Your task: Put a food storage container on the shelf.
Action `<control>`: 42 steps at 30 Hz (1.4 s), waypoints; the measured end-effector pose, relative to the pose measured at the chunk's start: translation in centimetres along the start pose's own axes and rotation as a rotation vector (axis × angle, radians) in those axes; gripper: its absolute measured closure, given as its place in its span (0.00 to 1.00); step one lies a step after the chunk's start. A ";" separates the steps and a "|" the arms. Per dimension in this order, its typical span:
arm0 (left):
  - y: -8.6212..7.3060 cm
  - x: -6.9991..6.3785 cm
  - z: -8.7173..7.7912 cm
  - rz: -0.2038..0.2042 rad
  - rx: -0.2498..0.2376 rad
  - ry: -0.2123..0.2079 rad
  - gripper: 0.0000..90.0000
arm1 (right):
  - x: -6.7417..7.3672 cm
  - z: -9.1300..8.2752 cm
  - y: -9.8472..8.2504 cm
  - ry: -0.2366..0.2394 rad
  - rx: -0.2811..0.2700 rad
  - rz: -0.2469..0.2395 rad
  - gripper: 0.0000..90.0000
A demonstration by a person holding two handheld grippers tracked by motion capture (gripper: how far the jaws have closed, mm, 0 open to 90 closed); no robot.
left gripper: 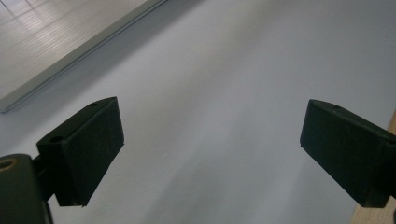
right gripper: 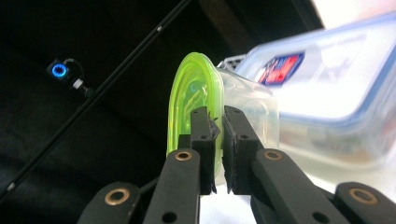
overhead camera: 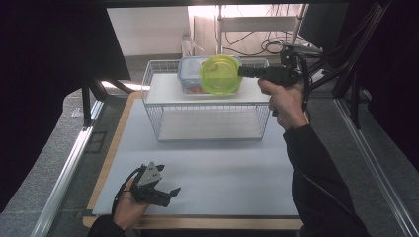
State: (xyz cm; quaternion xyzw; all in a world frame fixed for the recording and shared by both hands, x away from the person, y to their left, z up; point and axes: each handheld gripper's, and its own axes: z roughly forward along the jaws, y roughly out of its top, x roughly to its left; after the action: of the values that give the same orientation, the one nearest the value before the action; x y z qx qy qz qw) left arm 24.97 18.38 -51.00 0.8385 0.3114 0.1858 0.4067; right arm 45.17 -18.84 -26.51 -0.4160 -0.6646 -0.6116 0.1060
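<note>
Right gripper (overhead camera: 242, 72) clamped on the rim of a round tub (overhead camera: 221, 74), lime lid facing the camera, clear plastic body behind; held in the air above the wire rack's (overhead camera: 153, 106) top shelf, just in front of a clear lidded box (overhead camera: 187, 74) with a blue rim; free shelf space to the left of the box. Left gripper (overhead camera: 170, 193) low over the smooth pale mat (overhead camera: 222, 168) near its front edge, jaws spread wide, nothing between.
</note>
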 end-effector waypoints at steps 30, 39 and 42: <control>-0.1 0.1 -0.1 -0.005 -0.011 -0.020 0.07 | -2.5 6.5 5.5 -0.155 -0.075 0.070 0.89; -0.2 0.1 0.1 -0.001 -0.002 -0.028 0.07 | -3.1 7.2 5.6 -0.203 -0.094 0.080 0.83; -0.2 0.1 0.1 0.001 -0.001 -0.030 0.07 | -3.1 7.4 5.6 -0.203 -0.093 0.081 0.82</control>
State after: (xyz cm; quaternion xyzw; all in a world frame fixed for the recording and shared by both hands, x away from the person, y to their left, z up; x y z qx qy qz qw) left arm 25.01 18.47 -51.17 0.8411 0.3048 0.1735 0.4117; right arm 53.63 -14.02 -26.15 -0.5067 -0.6255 -0.5917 0.0436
